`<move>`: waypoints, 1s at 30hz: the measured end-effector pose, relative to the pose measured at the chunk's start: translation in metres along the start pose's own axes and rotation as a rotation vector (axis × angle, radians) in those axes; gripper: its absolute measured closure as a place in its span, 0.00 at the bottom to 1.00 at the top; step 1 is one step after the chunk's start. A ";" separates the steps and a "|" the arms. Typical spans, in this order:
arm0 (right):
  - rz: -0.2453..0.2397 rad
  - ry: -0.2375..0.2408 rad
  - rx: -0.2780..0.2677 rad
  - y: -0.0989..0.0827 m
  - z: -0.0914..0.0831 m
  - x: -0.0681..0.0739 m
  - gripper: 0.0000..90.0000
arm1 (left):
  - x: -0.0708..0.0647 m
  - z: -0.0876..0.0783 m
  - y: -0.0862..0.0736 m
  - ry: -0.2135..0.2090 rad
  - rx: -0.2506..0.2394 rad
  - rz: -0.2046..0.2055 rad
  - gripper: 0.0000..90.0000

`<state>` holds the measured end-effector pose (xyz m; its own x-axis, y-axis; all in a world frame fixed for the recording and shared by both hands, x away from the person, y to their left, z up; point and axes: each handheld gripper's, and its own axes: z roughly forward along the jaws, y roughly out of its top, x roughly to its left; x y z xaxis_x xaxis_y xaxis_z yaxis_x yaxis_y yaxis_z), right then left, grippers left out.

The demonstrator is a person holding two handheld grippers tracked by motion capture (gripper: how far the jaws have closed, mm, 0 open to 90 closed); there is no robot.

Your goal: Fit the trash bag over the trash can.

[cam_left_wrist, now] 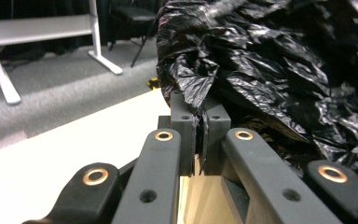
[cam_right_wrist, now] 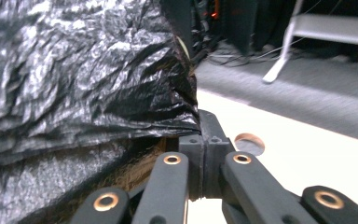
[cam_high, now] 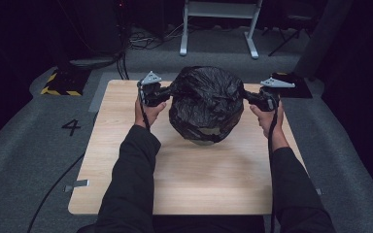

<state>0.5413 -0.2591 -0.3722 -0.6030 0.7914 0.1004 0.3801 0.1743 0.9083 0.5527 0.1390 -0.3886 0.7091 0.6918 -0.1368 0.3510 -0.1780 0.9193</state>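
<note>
A crumpled black plastic bag (cam_high: pixel 206 103) bulges over the far middle of the wooden table (cam_high: pixel 184 179), with something brownish showing under its lower edge. My left gripper (cam_high: pixel 167 93) is shut on the bag's left edge; in the left gripper view (cam_left_wrist: pixel 199 122) a fold of black film is pinched between the jaws. My right gripper (cam_high: pixel 246 95) is shut on the bag's right edge, and the right gripper view (cam_right_wrist: pixel 204 135) shows the film (cam_right_wrist: pixel 74 79) running into its closed jaws. The bag (cam_left_wrist: pixel 270 60) is stretched between the two grippers.
A grey carpeted floor surrounds the table, marked with a "4" (cam_high: pixel 71 126) at the left. A white metal frame (cam_high: pixel 218 24) stands behind the table. A yellow-black striped block (cam_high: pixel 60 85) lies at the far left, cables nearby. A round hole (cam_right_wrist: pixel 249 140) shows in the tabletop near the right gripper.
</note>
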 end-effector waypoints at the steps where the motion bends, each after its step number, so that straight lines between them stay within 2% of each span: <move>1: -0.015 0.021 0.013 -0.002 0.002 0.000 1.00 | -0.001 0.005 -0.001 0.006 0.048 0.015 0.96; 2: -0.034 0.029 0.024 -0.003 0.004 0.002 1.00 | -0.003 0.009 -0.002 0.007 0.081 0.037 0.96; 4: -0.035 0.044 0.024 -0.005 0.005 0.005 1.00 | -0.007 0.012 -0.003 0.002 0.073 0.037 0.97; 6: -0.027 0.059 0.020 -0.008 0.003 0.002 1.00 | -0.008 0.012 -0.006 -0.031 0.059 0.025 0.97; 7: -0.021 0.088 0.024 -0.013 0.001 -0.001 1.00 | -0.009 0.012 -0.007 -0.043 0.062 0.028 0.97; 8: -0.021 0.088 0.024 -0.013 0.001 -0.001 1.00 | -0.011 0.011 -0.009 -0.053 0.063 0.035 0.97; 9: -0.041 0.096 0.042 -0.019 -0.001 0.000 1.00 | -0.014 0.009 -0.010 -0.065 0.065 0.042 0.98; 11: -0.046 0.102 0.041 -0.023 -0.003 0.001 1.00 | -0.021 0.003 -0.014 -0.097 0.067 0.070 0.98; 14: -0.046 0.137 0.034 -0.034 -0.012 0.003 1.00 | -0.033 -0.006 -0.024 -0.143 0.058 0.092 0.98; 16: -0.051 0.144 0.023 -0.041 -0.019 0.008 1.00 | -0.042 -0.014 -0.034 -0.183 0.040 0.074 0.98; 18: -0.071 0.144 0.009 -0.048 -0.028 0.014 1.00 | -0.054 -0.022 -0.042 -0.194 0.034 0.103 0.98; 19: -0.078 0.165 -0.003 -0.056 -0.038 0.019 1.00 | -0.059 -0.027 -0.044 -0.209 0.036 0.112 0.98; 21: -0.088 0.172 -0.008 -0.059 -0.043 0.021 1.00 | -0.068 -0.035 -0.049 -0.228 0.042 0.127 0.98; 23: -0.102 0.181 -0.013 -0.064 -0.052 0.025 1.00 | -0.076 -0.044 -0.050 -0.217 0.043 0.152 0.93; 24: -0.108 0.175 -0.016 -0.064 -0.055 0.026 1.00 | -0.079 -0.048 -0.050 -0.198 0.040 0.163 0.88; 26: -0.132 0.156 -0.022 -0.063 -0.061 0.028 1.00 | -0.080 -0.057 -0.048 -0.147 0.031 0.153 0.67; 27: -0.136 0.150 -0.030 -0.062 -0.064 0.029 1.00 | -0.079 -0.063 -0.047 -0.152 0.009 0.145 0.65; 29: -0.143 0.136 -0.031 -0.059 -0.067 0.029 1.00 | -0.078 -0.073 -0.044 -0.088 -0.010 0.161 0.55; 30: -0.153 0.125 -0.027 -0.058 -0.067 0.028 1.00 | -0.076 -0.077 -0.042 -0.078 -0.014 0.155 0.48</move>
<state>0.4554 -0.2858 -0.3945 -0.7353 0.6777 0.0080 0.2590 0.2701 0.9273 0.4368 0.1476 -0.3888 0.7998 0.5999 -0.0208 0.2255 -0.2682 0.9366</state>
